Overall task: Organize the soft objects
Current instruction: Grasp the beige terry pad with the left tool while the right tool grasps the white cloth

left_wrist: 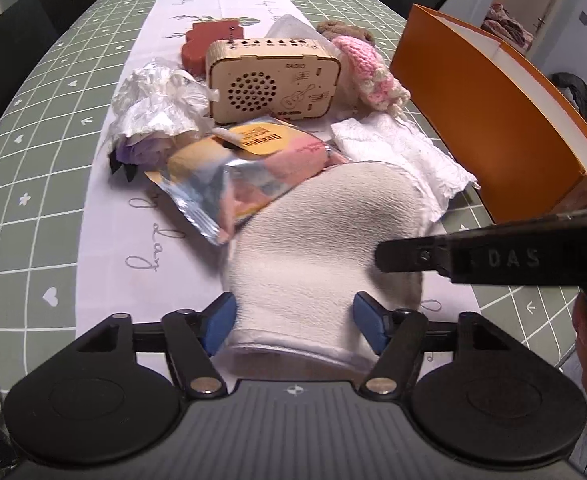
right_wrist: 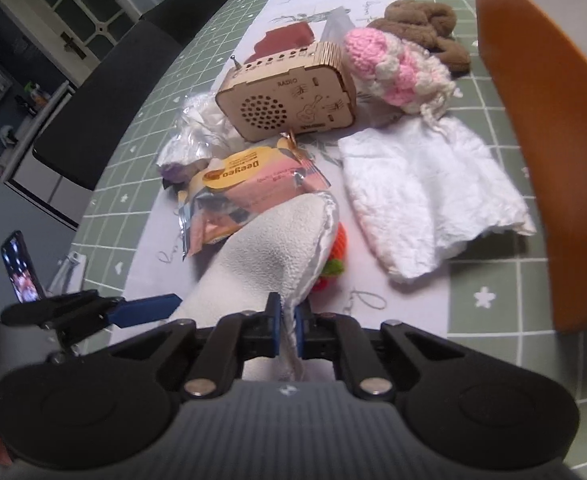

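Left hand-held gripper [left_wrist: 293, 316] open astride cream cloth [left_wrist: 317, 248]; orange box [left_wrist: 489, 120] right.

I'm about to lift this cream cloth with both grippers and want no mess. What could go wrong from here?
1. The snack packet lies on the cloth's far end, so a lift may drag or flip it.
2. The right gripper pinches only a thin edge fold, which could slip out.
3. The left gripper stands open around the cloth, not gripping; lifting now may leave that side sagging onto the orange knit beneath.
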A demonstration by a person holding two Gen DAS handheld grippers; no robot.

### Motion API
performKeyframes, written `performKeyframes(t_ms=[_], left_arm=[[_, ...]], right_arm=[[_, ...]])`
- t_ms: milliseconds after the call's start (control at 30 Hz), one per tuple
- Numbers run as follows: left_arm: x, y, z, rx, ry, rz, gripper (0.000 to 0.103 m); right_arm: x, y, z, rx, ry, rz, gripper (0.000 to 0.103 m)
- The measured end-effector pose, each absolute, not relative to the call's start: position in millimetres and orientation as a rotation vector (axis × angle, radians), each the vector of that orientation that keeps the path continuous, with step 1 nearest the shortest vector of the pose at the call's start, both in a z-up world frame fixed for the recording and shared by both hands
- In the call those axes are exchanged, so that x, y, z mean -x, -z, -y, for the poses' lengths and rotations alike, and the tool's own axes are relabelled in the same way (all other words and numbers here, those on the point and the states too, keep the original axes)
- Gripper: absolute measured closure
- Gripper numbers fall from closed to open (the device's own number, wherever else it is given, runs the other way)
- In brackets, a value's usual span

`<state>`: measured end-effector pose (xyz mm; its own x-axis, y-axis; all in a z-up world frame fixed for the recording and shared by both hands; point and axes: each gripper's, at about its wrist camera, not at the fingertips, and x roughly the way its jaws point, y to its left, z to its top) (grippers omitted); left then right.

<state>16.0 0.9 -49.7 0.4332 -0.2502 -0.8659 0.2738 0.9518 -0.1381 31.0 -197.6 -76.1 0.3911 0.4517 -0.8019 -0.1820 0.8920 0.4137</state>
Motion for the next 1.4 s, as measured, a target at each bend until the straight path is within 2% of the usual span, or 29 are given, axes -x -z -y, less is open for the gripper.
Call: performKeyframes(t_ms=[133,400,467,533,600,633,667,733,833,900,1133,1200,1267,1300,1367,1400], left_arm=[[-13,51,14,-0.091,0.352,-1.061,0.016],[-21,57,37,-0.142,0.358,-1.064,0.015],[-22,61,38,-0.146,0.336,-1.076,0.022],[-21,62,39,-0.176,0.305,-1.063,0.04],[-21,61,36,-0.167,0.288,-1.055,0.051],[-22,60,33,-0.155,0.279,-1.054,0.061],[-23,59,29,-0.137,0.273,-1.056,0.065],[-25,55,20,-0.094,0.265,-1.055,0.081],[-26,47,4,-0.015,0.259,-1.046,0.092],[-27,37,-6,0.022,0.249,-1.022,0.093],[-32,-4,-19,0.022,0.212,-0.912,0.094],[-37,0,-17,-0.013,0.202,-0.919,0.094],[-38,10,-14,-0.06,0.206,-0.94,0.094],[-38,16,-12,-0.085,0.212,-0.959,0.094],[-36,31,-10,-0.109,0.237,-1.004,0.087],[-36,35,-9,-0.114,0.244,-1.013,0.078]], right_arm=[[-36,72,197,-0.348,-0.446,-1.103,0.099],[-34,78,184,-0.311,-0.453,-1.13,0.099],[-34,81,188,-0.312,-0.439,-1.134,0.098],[-33,80,193,-0.308,-0.427,-1.134,0.094],[-32,79,197,-0.309,-0.429,-1.134,0.093],[-31,77,199,-0.304,-0.427,-1.127,0.088],[-30,74,201,-0.29,-0.418,-1.116,0.077],[-27,67,206,-0.264,-0.396,-1.082,0.063],[-25,55,218,-0.237,-0.358,-1.033,0.057],[-26,49,227,-0.224,-0.327,-1.004,0.051],[-48,52,222,-0.076,-0.297,-0.995,0.05],[-57,60,213,-0.008,-0.292,-1.008,0.046],[-64,67,207,0.039,-0.288,-0.996,0.035],[-67,68,206,0.055,-0.278,-0.979,0.033],[-75,71,204,0.094,-0.263,-0.977,0.031],[-80,73,203,0.103,-0.262,-0.979,0.03]])
